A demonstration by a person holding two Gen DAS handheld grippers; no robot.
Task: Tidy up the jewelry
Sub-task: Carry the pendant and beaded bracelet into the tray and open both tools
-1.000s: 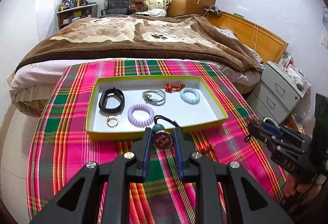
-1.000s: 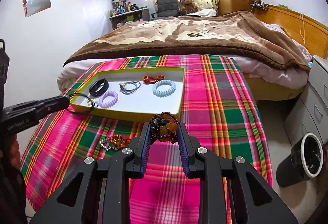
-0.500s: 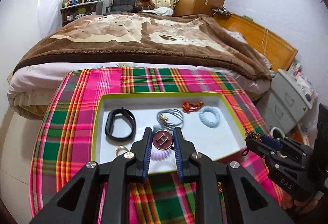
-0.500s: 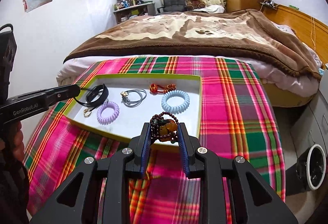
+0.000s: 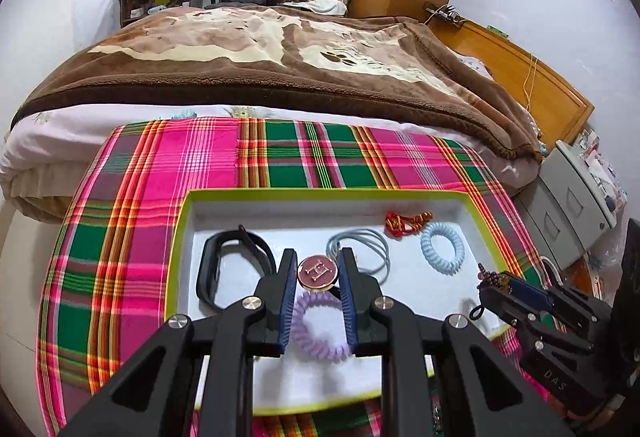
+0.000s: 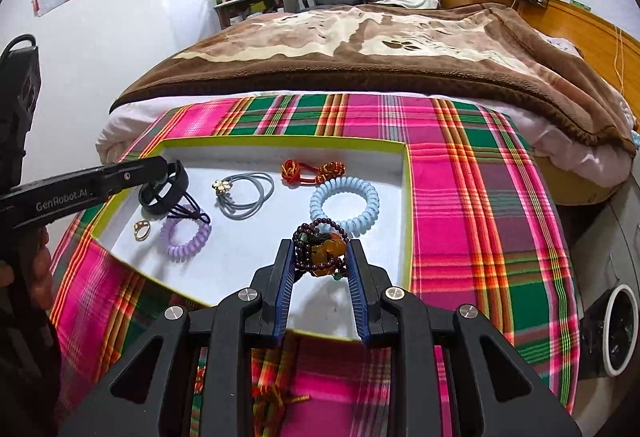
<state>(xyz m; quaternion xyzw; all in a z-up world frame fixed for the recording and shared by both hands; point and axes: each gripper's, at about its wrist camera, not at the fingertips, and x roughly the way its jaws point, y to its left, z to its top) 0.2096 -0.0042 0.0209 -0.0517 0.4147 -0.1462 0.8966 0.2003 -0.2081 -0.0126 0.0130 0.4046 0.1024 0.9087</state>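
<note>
Left gripper (image 5: pixel 318 273) pinches a round pendant (image 5: pixel 317 272); right gripper (image 6: pixel 320 255) clamps seemingly a bead bracelet (image 6: pixel 320 251).

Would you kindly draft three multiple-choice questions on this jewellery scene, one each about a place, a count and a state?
1. Where does the gold ring lie?
A. inside the green-rimmed white tray
B. on the plaid cloth
C. on the brown blanket

2. How many coiled spiral hair ties lie in the tray?
A. one
B. two
C. four

3. What is the right tool doing?
A. standing open and empty
B. clamping a dark beaded bracelet with amber charm
C. clamping a ring

Answers: 1 A, it rests on the tray's white floor; 2 B, one lilac, one pale blue; 3 B, the beads sit between its pads.
</note>
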